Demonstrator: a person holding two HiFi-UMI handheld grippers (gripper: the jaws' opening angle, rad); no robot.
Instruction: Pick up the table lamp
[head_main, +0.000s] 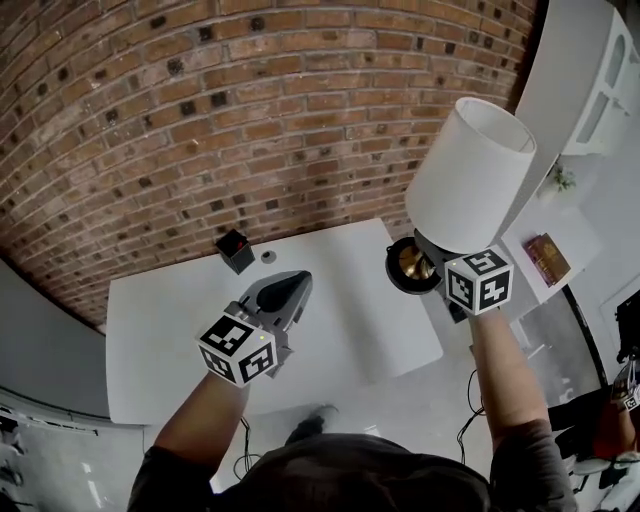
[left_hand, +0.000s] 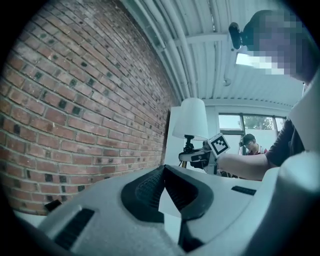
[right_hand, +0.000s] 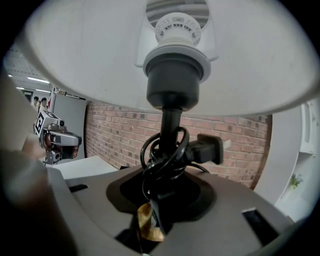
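Lamp (head_main: 468, 175) clamped at stem by right gripper (right_hand: 165, 187), forearm extended along right edge; left gripper (head_main: 292, 285) closed, empty, left of centre.

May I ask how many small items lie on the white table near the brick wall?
2: a black box at the table's far edge, a small grey round piece just right of it. The left gripper may hide others.

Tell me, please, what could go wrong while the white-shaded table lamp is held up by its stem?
The right gripper clamps only the thin black stem of the white-shaded table lamp, which leans; it might swivel or slip. The black cord coiled loosely round that stem, plug sticking out, could unwind and snag.
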